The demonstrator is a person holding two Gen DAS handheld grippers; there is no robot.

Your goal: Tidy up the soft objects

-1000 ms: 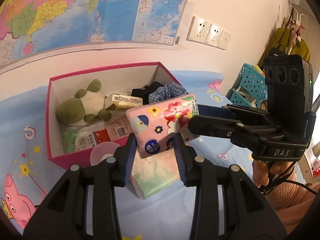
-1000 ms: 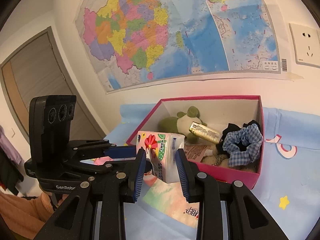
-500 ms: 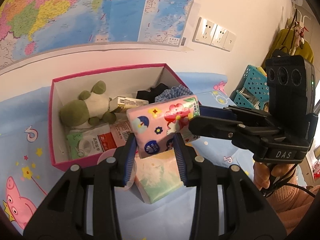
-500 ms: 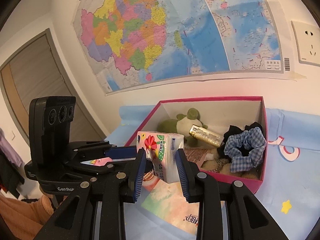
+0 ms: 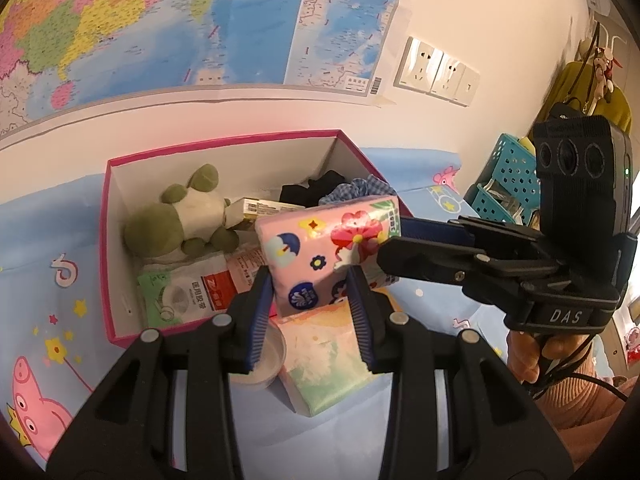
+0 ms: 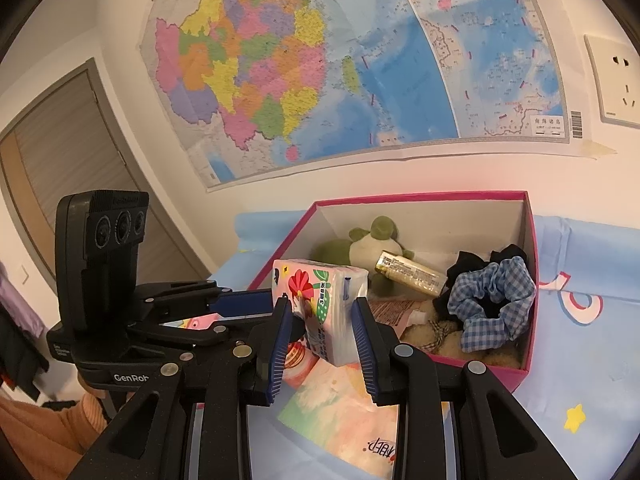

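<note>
A pink flowered tissue pack (image 5: 320,248) hangs in the air just before the front wall of the pink box (image 5: 105,248). My left gripper (image 5: 310,300) is shut on its lower end, and my right gripper (image 5: 384,248) comes in from the right and clamps its other end. In the right wrist view the tissue pack (image 6: 320,292) sits between the blue pads of my right gripper (image 6: 320,328), with my left gripper (image 6: 236,300) reaching in from the left. Inside the box (image 6: 528,280) lie a green plush frog (image 5: 176,216), a blue checked scrunchie (image 6: 492,304) and a yellow tube (image 6: 412,274).
A pastel green tissue pack (image 5: 328,364) and a small pale cup (image 5: 264,364) lie on the blue cartoon tablecloth (image 5: 40,280) under the held pack. A mask packet (image 5: 192,292) is in the box. Teal baskets (image 5: 504,184) stand at the right. A map-covered wall is behind.
Both grippers stay clamped on the pink tissue pack in the same spot; the views have drifted only slightly.
</note>
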